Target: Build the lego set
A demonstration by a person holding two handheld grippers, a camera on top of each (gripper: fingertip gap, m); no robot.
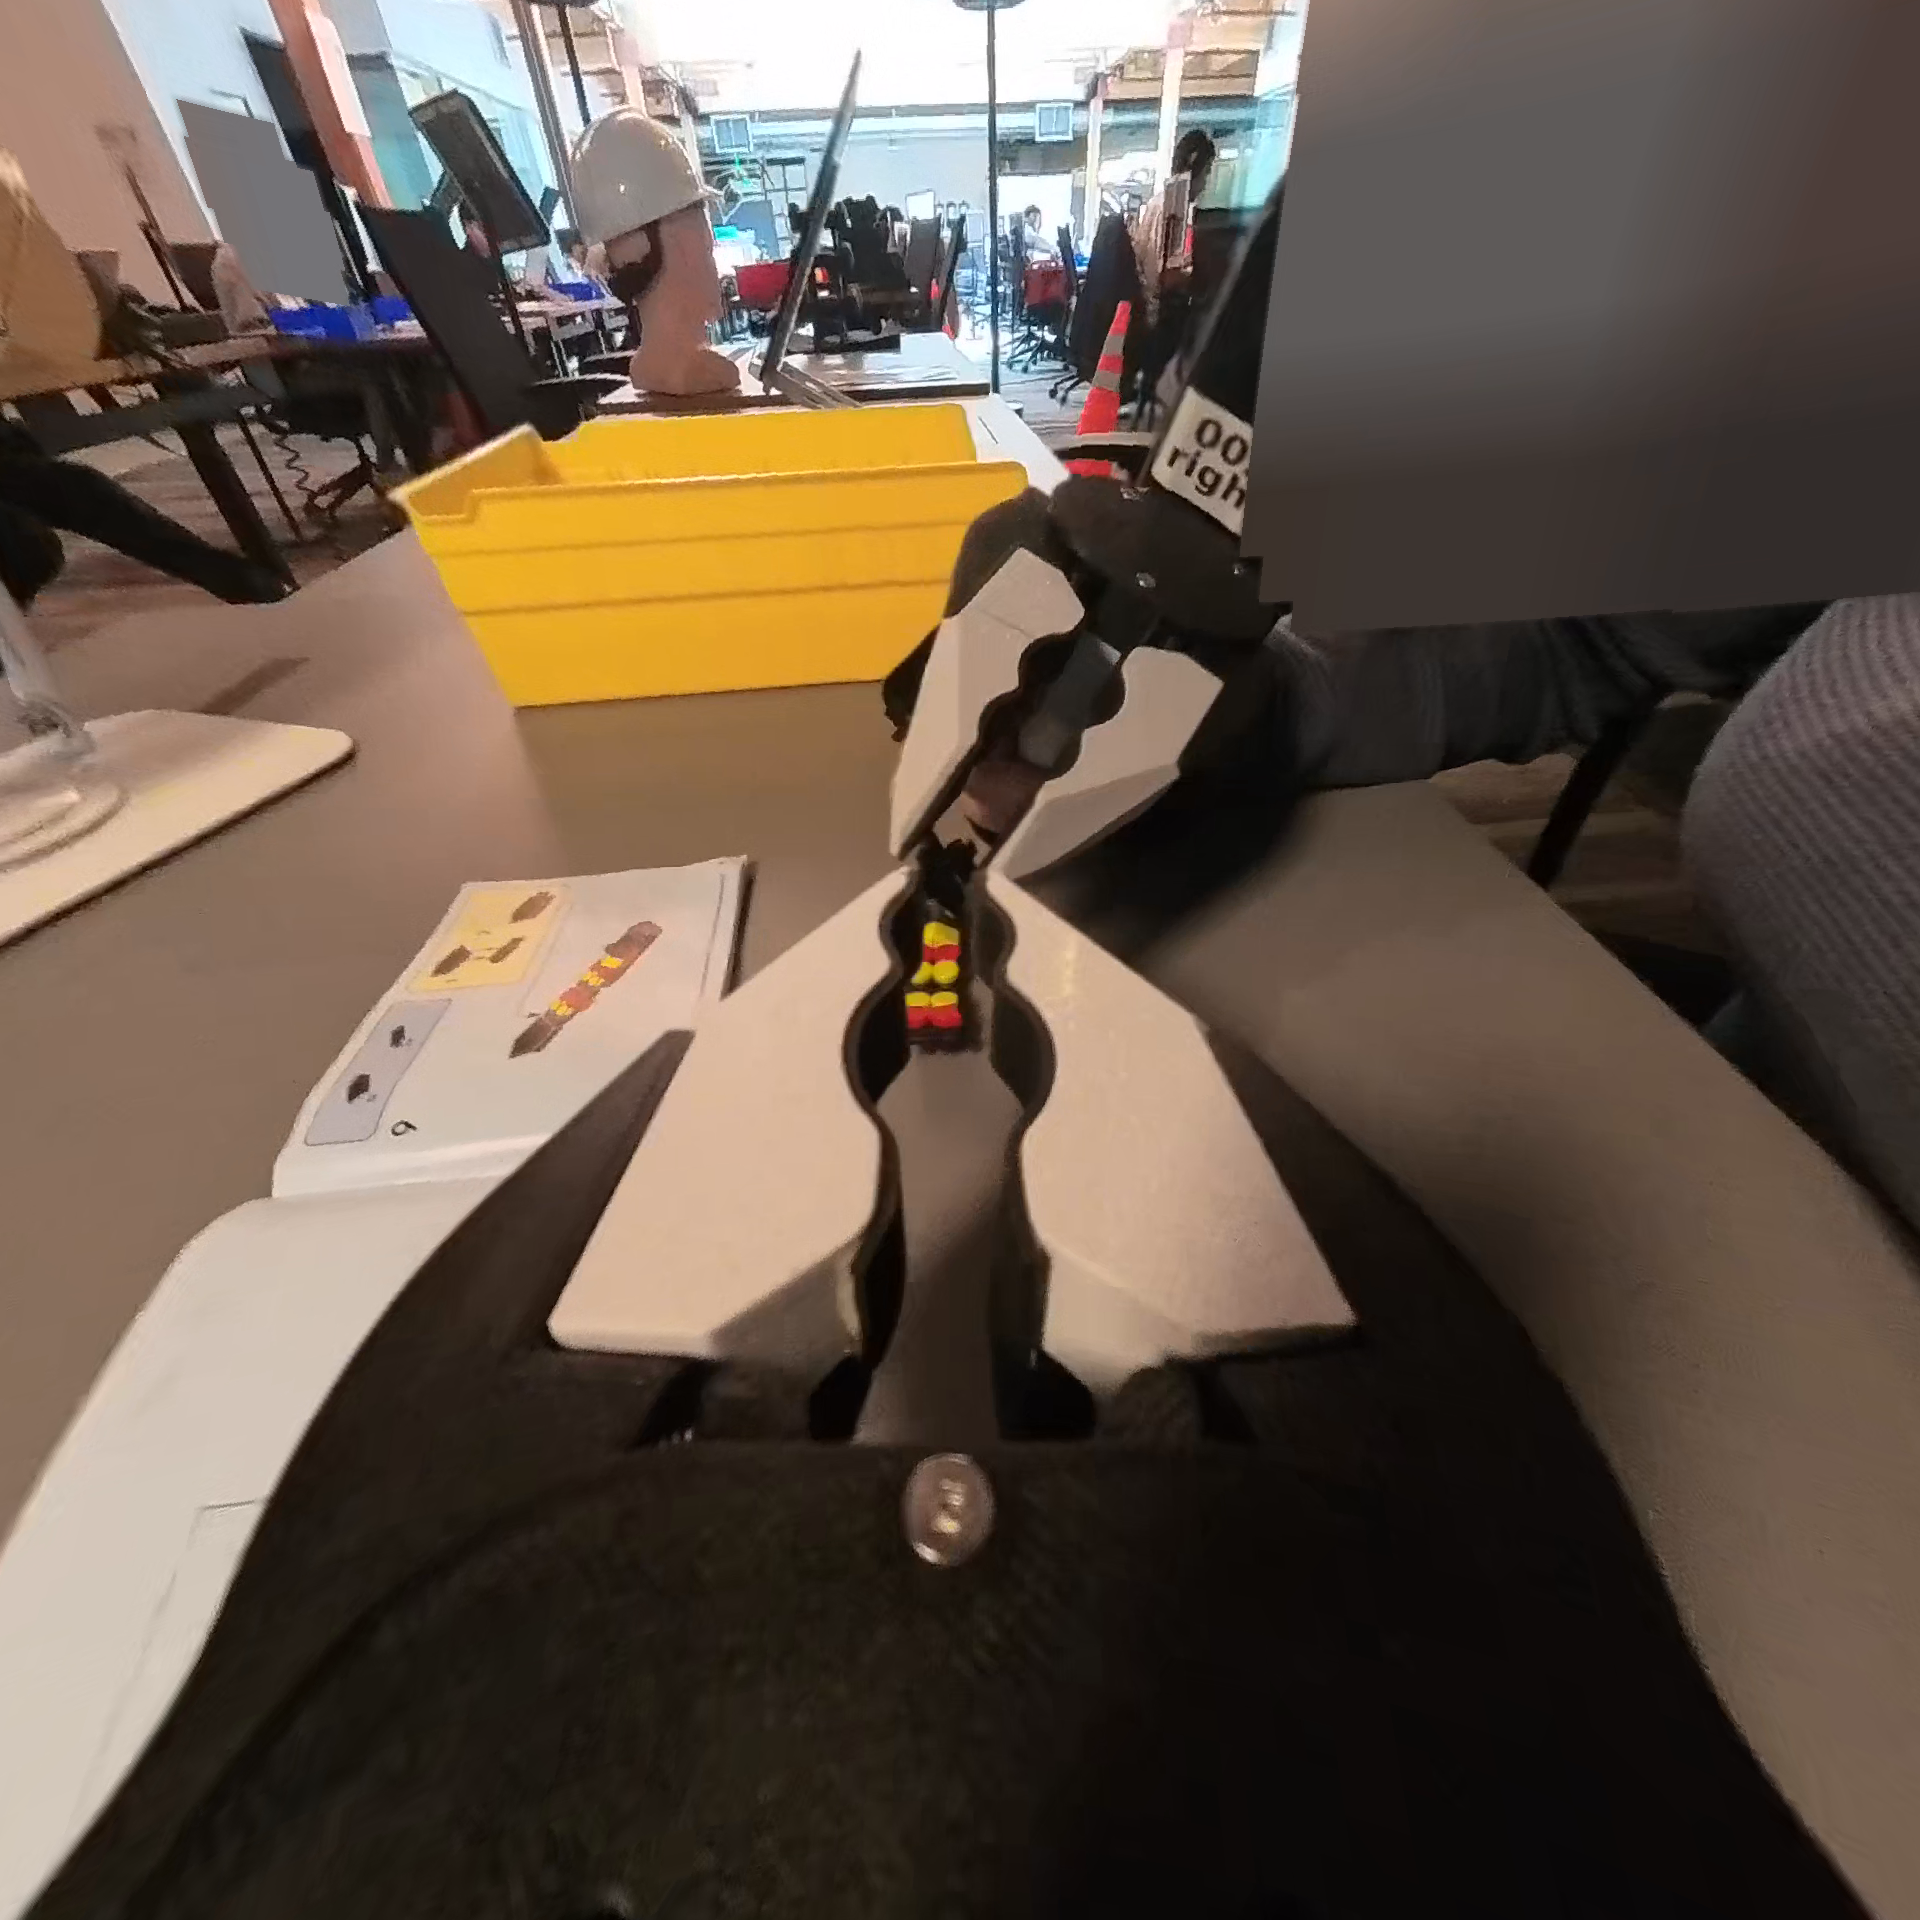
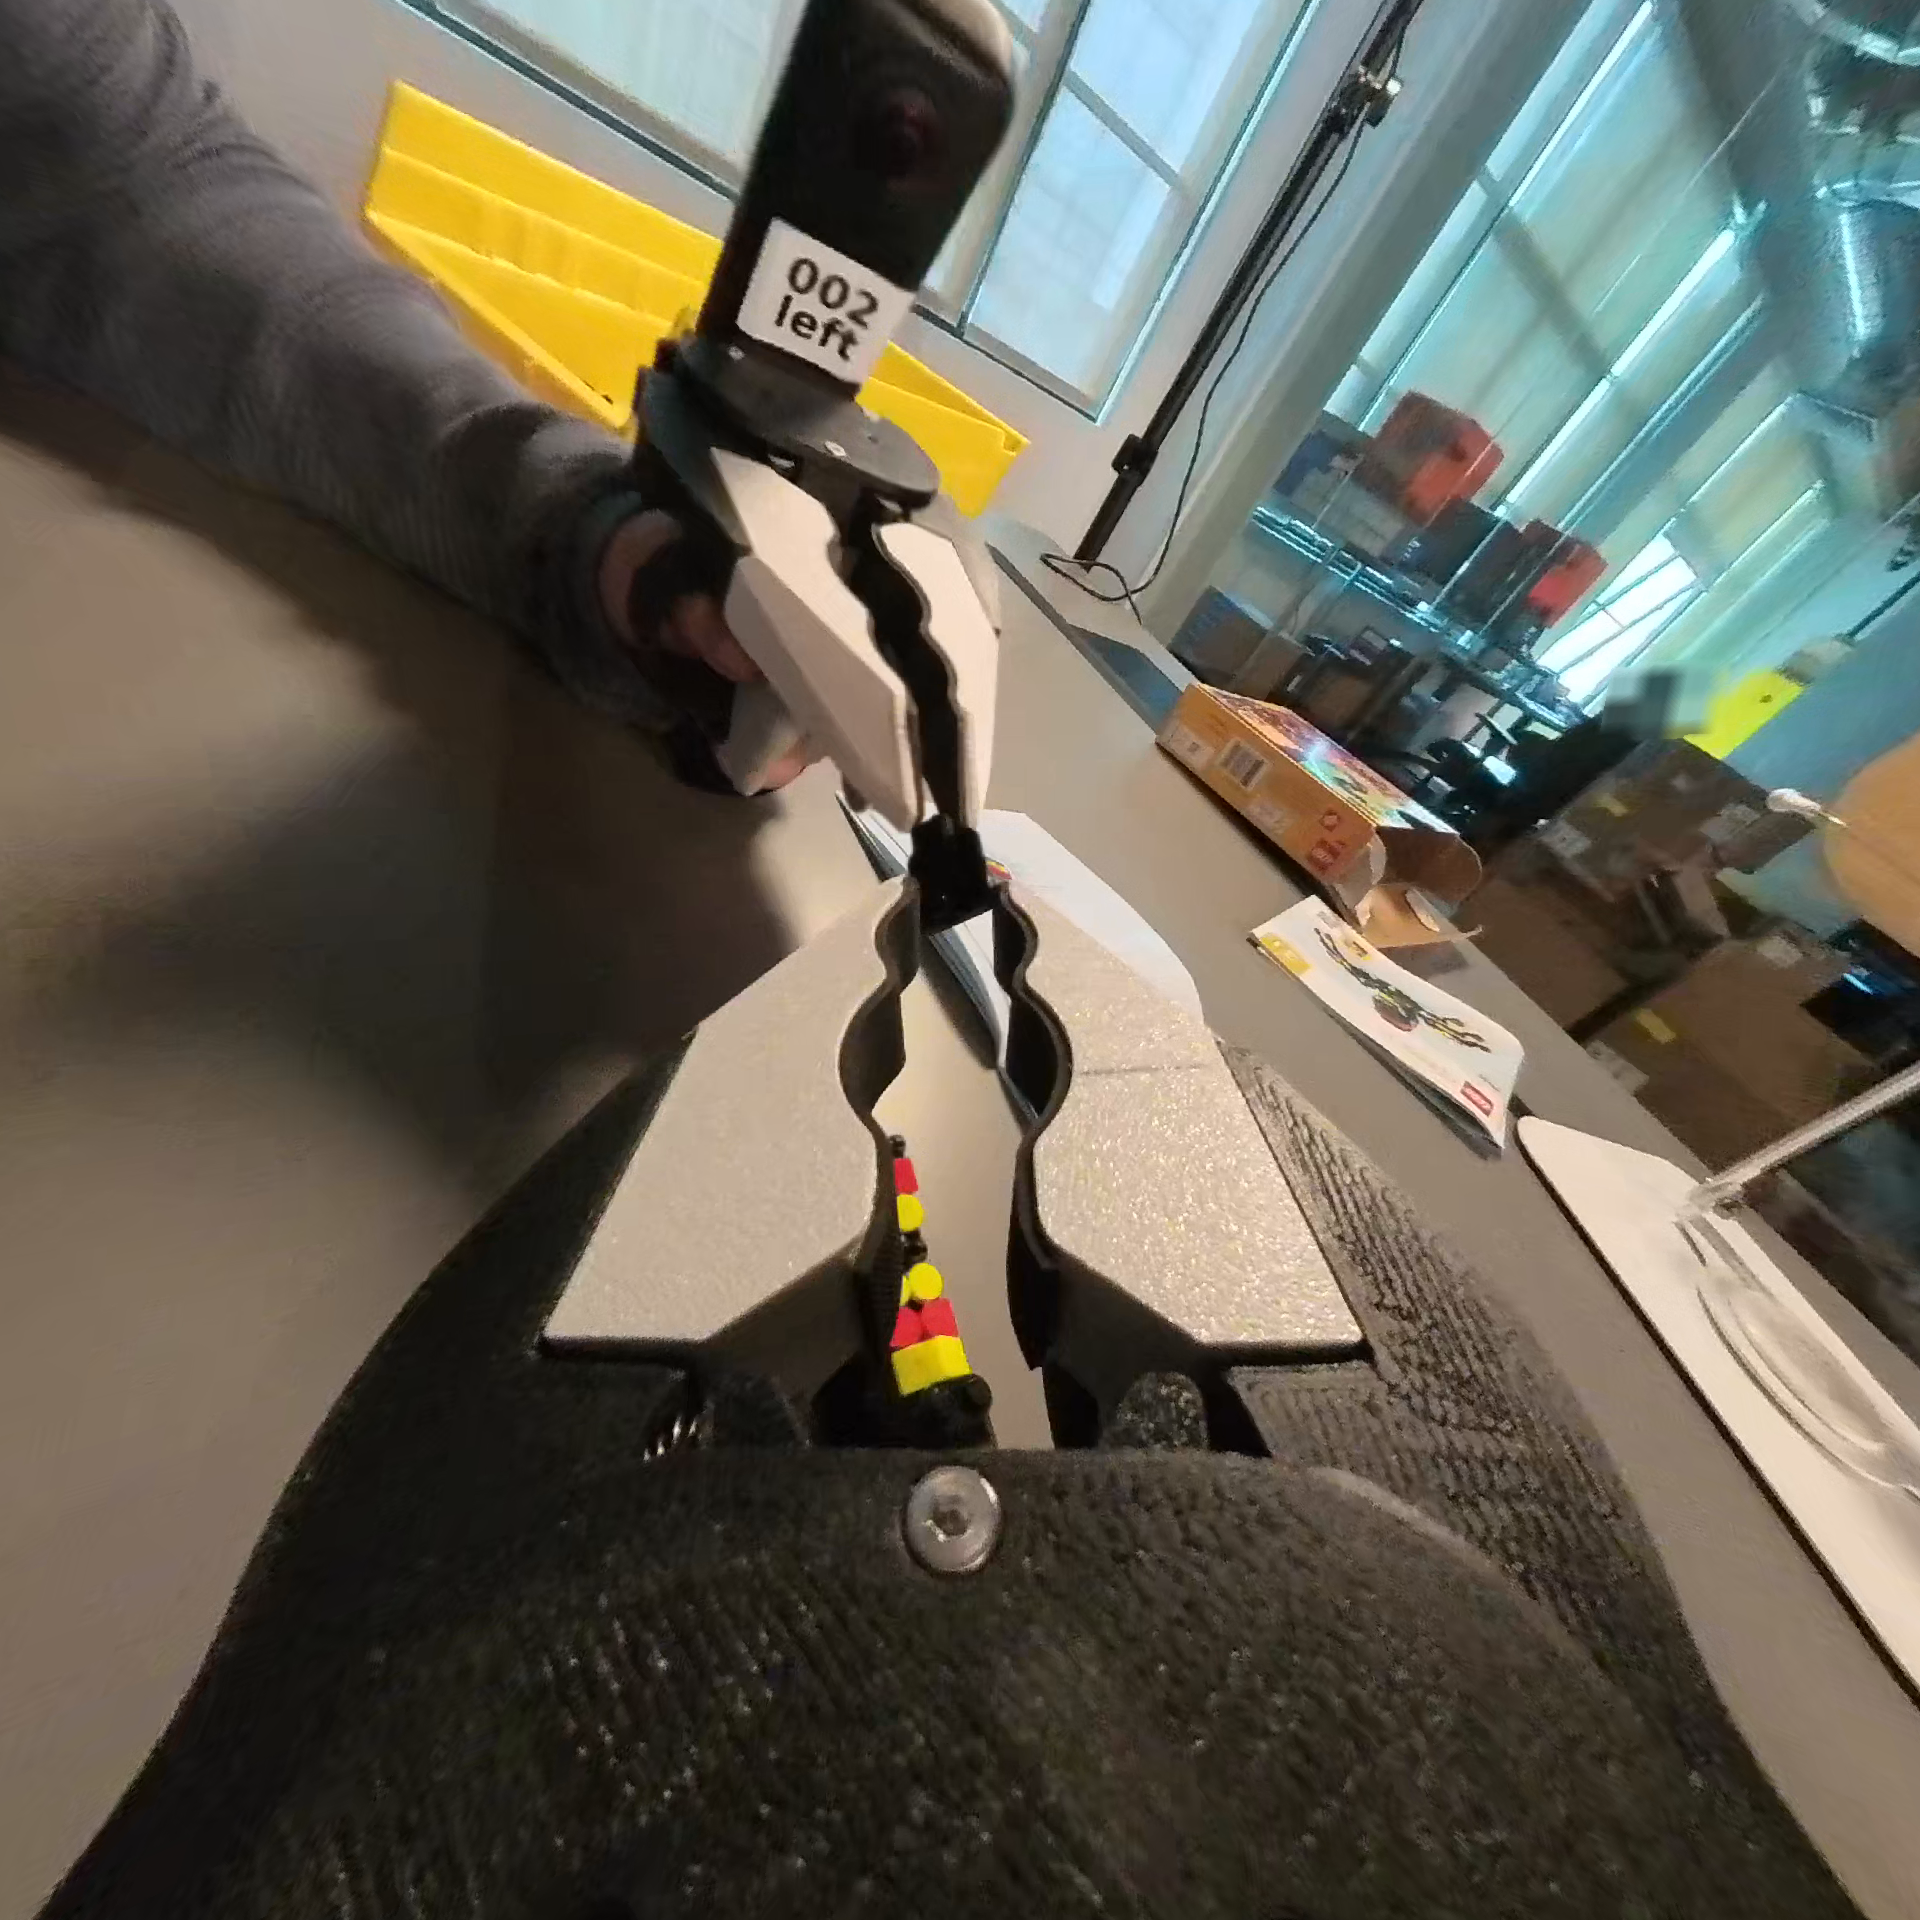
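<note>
A thin black lego assembly with red and yellow pieces is held in the air between both grippers, which meet tip to tip. In the left wrist view my left gripper (image 1: 951,881) is shut on it, and a red-and-yellow section (image 1: 938,987) runs back between its fingers. My right gripper (image 1: 951,842) comes down from the upper right, with a dark part inside it. In the right wrist view my right gripper (image 2: 951,906) is shut on a black piece (image 2: 948,868). A red-and-yellow section (image 2: 920,1299) lies back between its fingers. The left gripper (image 2: 938,816) grips the same black piece from above.
An open instruction booklet (image 1: 520,1023) lies on the grey table (image 1: 1455,1143) under the grippers. A yellow bin (image 1: 707,561) stands behind it. A lego box (image 2: 1278,769), a second booklet (image 2: 1392,1018) and a white mat with a clear stand (image 2: 1714,1299) lie to one side.
</note>
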